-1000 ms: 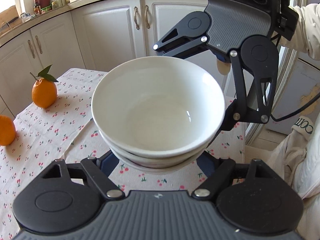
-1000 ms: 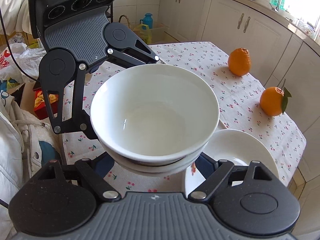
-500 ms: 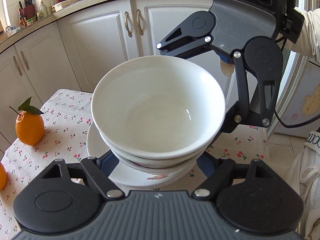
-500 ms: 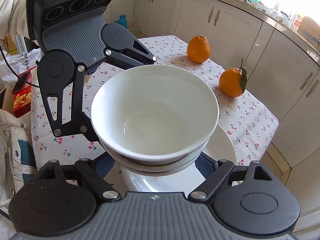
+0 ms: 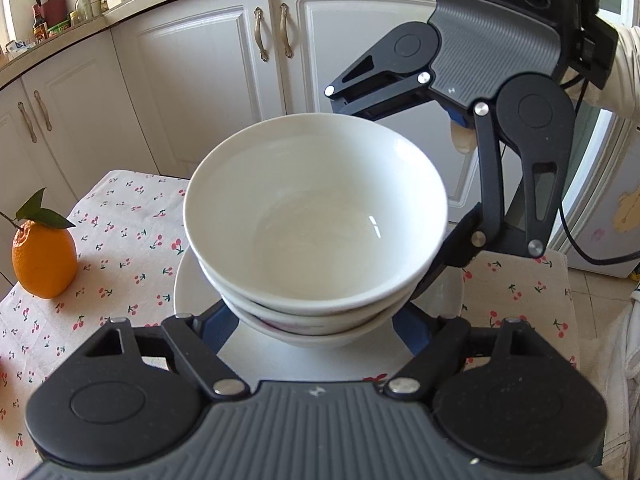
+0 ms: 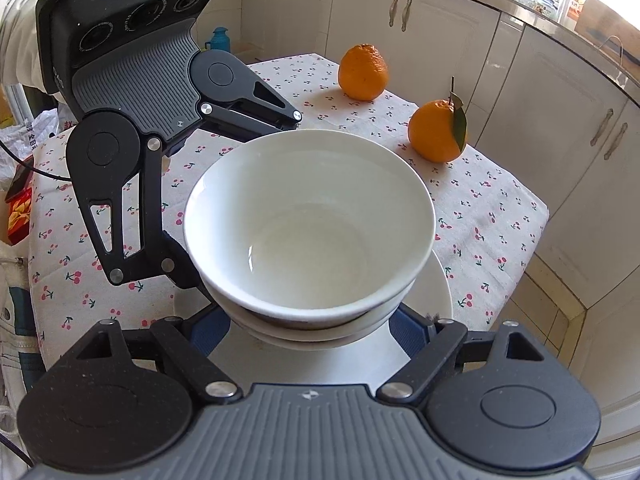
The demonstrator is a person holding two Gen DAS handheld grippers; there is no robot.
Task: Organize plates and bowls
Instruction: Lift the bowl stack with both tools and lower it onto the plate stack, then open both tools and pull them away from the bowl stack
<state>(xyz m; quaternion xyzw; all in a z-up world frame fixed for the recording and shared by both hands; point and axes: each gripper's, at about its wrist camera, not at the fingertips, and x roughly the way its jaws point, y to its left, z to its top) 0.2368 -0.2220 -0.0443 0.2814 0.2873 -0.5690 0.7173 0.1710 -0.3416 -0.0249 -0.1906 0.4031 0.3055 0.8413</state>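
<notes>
The surface (image 6: 500, 200) wears a cherry-print cloth; on it lie two oranges (image 6: 363, 72) (image 6: 436, 131) and a white plate (image 6: 434, 288).

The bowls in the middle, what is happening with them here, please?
A person holds a stack of white bowls between two hand-held tools, the left claw on one side and the right claw on the opposite side. The stack is over a white plate on the cherry-print tablecloth; whether it already rests on the plate is unclear. Two oranges sit further away.
</notes>
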